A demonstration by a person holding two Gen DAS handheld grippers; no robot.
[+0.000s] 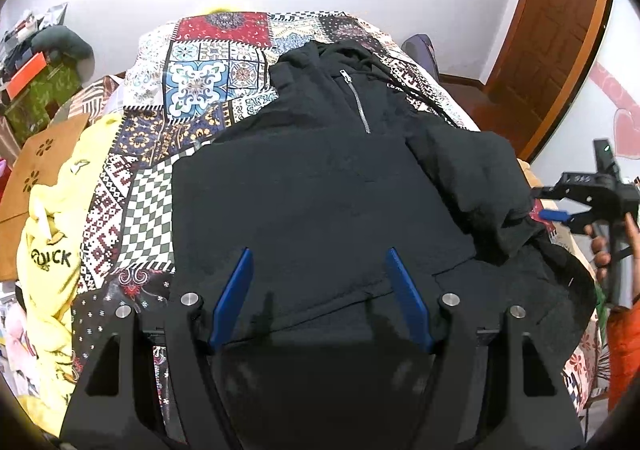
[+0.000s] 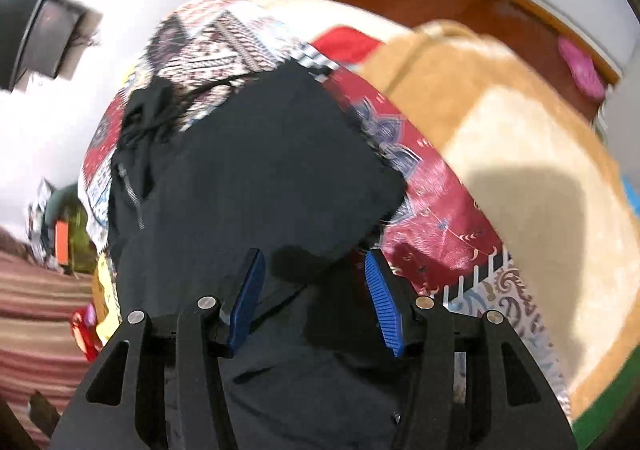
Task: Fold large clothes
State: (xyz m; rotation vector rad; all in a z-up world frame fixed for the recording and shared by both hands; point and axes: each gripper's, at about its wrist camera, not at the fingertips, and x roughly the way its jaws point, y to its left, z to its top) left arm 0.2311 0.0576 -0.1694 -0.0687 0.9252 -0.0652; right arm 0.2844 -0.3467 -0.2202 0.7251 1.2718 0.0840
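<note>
Black hooded jacket lay face up on patchwork bedspread, hood toward the far wall, hem toward the camera. Short metal zip ran down from the collar, closed. Drawstring visible at the hood. Fabric matte, lightly creased. Sleeve on the right of the left wrist view folded back over the chest in a bulky roll; opposite edge folded straight, squared corner over the checked patch. Seam or pocket edge crossed the lower front diagonally.

Left gripper hovered over the lower front, blue pads spread wide, nothing between them, not touching cloth as far as could be told.

Right gripper seen blurred in its own view, pads parted, folded sleeve end just ahead of the tips, not pinched. Held by a hand at the bed's right edge.

Yellow garment bunched at the left of the bed.
</note>
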